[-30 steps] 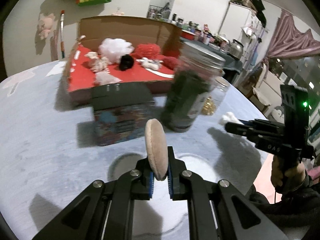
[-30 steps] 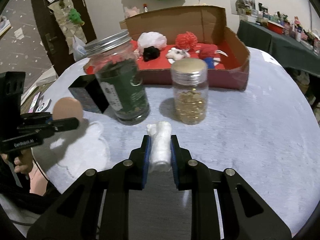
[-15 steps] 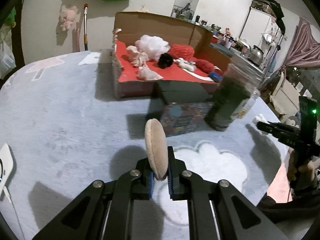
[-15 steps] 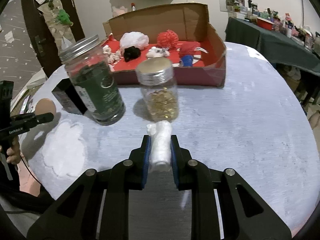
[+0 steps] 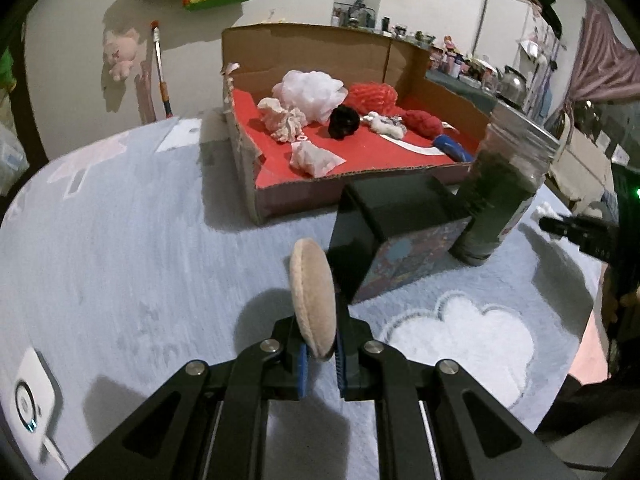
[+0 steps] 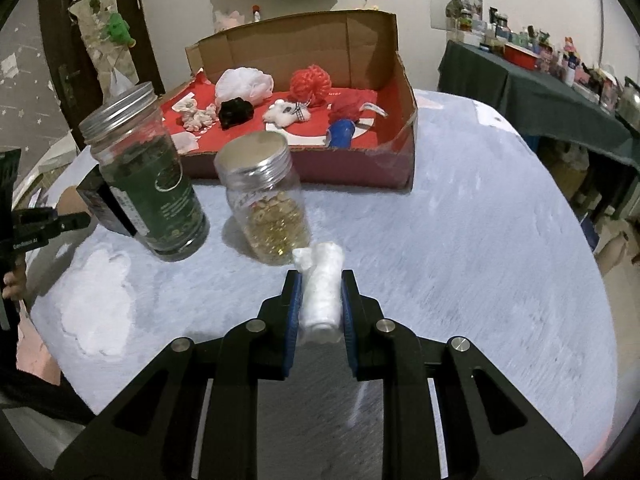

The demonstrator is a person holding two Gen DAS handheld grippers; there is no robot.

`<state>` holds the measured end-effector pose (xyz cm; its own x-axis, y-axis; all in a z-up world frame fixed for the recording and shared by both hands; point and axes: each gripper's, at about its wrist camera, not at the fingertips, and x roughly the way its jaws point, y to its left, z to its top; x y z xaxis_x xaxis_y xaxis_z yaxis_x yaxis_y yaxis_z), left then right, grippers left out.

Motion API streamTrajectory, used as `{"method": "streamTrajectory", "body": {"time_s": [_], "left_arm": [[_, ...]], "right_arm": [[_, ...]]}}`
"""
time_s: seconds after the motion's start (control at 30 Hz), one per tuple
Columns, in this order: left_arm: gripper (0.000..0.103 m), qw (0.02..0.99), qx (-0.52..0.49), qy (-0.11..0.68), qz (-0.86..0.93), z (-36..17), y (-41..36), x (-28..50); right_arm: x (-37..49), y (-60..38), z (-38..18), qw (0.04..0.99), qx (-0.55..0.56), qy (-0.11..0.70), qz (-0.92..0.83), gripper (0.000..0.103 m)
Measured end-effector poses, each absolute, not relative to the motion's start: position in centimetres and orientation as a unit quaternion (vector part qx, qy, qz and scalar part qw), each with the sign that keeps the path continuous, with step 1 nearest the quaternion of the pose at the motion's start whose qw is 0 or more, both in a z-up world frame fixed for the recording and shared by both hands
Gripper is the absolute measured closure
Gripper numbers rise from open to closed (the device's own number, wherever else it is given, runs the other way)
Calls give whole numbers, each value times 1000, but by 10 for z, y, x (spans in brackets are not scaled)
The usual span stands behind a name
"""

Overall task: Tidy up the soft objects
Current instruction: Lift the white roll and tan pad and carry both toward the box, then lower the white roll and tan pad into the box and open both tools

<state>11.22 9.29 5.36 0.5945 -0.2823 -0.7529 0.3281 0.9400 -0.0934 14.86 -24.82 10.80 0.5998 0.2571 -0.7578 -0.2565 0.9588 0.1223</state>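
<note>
My left gripper [image 5: 320,354] is shut on a round beige puff [image 5: 313,300], held upright on its edge above the grey-blue rug. My right gripper [image 6: 320,312] is shut on a white rolled cloth [image 6: 322,292]. Ahead of both lies an open cardboard box [image 5: 312,46] [image 6: 304,40] with a red floor. In it rest a white mesh pouf [image 5: 310,94], a red pouf [image 5: 372,96], a black scrunchie [image 5: 344,122], pale cloths and a blue item. The right gripper also shows at the left wrist view's right edge [image 5: 560,228].
A dark box [image 5: 396,236] and a green-filled jar with a metal lid [image 5: 504,200] [image 6: 150,184] stand between the grippers and the cardboard box. A clear jar of golden pieces [image 6: 268,204] stands close before the right gripper. A white device [image 5: 28,400] lies at the left.
Both views have swung: the cardboard box and jars shifted rightward in the left wrist view and leftward in the right wrist view. Both grips are unchanged.
</note>
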Motion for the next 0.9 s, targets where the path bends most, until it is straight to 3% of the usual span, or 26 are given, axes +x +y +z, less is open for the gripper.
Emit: {"method": "streamTrajectory", "body": {"time_s": [0.37,0.9], "left_arm": [[92,887,85,413,-190,66,90,136],[92,871,76,408,-264,106,66,194]], "right_arm": [[179,-251,120,893,-54,420,152,84],[240,-235,151,889,-75,401,209,84]]}}
